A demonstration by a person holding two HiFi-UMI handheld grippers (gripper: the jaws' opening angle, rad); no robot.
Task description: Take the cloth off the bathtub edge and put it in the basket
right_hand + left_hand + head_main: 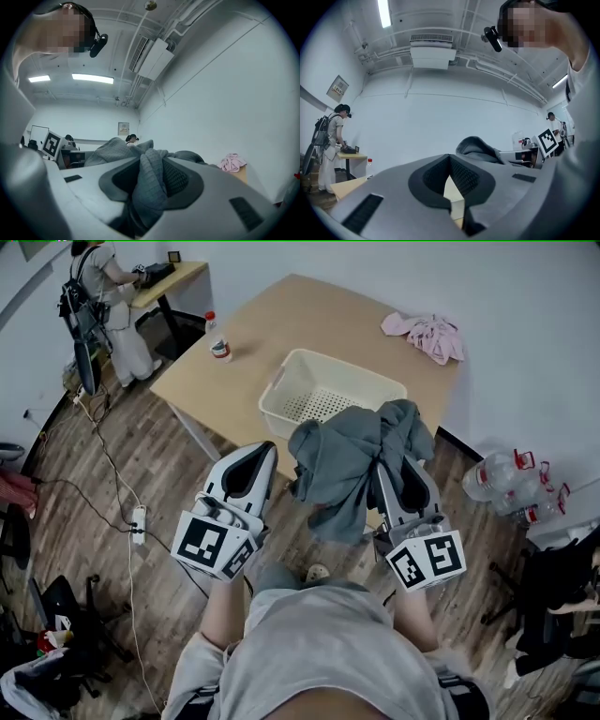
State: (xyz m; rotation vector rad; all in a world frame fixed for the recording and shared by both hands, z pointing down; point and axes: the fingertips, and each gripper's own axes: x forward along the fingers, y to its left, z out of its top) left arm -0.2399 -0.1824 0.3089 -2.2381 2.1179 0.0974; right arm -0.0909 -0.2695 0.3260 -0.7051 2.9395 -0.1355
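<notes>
The grey cloth (352, 460) hangs bunched in the air just in front of the basket (347, 362), its top lobes overlapping the basket's near rim in the head view and its tail drooping towards the person's side of that rim. The right gripper (152, 166) has its jaws clamped on a thick ribbed fold of the cloth, which fills the gap between the pads. The left gripper (450, 161), to the left of the cloth on the near side of the basket, has its tips drawn together on nothing. The cloth looks soft, limp and light, likely to swing and drape rather than slip, so the bunched fold is a sound place to hold. The loose tail may catch on the rim unless it is lifted clear before release. No bathtub edge is in view. The basket is open-topped with nothing in it, so there is plenty of room to drop into. It sits at the near edge of the wooden table (309, 315). A small bottle (220, 348) stands well apart to its left and a pink garment (427, 334) lies beyond it to the right. On the floor to the right of the basket lie large water bottles (511, 479).
</notes>
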